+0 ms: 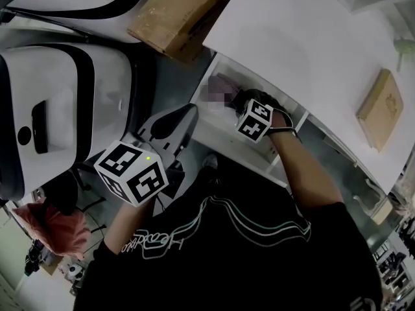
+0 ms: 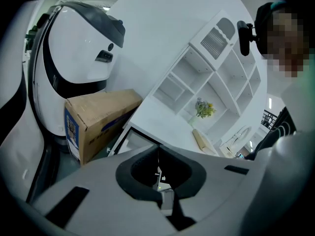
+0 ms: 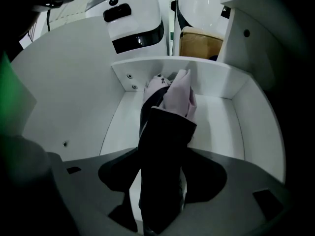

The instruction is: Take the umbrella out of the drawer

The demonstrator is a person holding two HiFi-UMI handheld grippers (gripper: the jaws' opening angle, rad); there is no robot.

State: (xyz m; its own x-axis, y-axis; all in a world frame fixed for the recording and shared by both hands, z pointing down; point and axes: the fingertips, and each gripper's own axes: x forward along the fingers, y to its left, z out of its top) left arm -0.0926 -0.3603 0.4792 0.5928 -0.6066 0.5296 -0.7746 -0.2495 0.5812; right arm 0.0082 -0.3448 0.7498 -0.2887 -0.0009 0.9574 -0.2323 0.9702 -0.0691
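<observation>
The white drawer [image 1: 224, 140] stands pulled out from under the white tabletop [image 1: 292, 37]. Inside it lies a folded umbrella [image 3: 172, 95], pink cloth at its far end and a dark sleeve over the near end. In the head view the umbrella [image 1: 224, 83] shows only partly. My right gripper [image 3: 164, 157] points steeply down into the drawer [image 3: 221, 85], its jaws spread wide on either side of the dark sleeve, with slim gaps beside the pads. In the head view the right gripper [image 1: 249, 103] is inside the drawer. My left gripper [image 1: 178, 125] hangs left of the drawer front, shut [image 2: 158, 154] and empty.
A cardboard box [image 1: 181, 15] sits on the floor beside the desk, also seen in the left gripper view [image 2: 98, 117]. A large white machine with black trim [image 1: 58, 109] stands at the left. A flat wooden piece [image 1: 380, 109] lies on the tabletop. White shelves [image 2: 211, 68] rise behind.
</observation>
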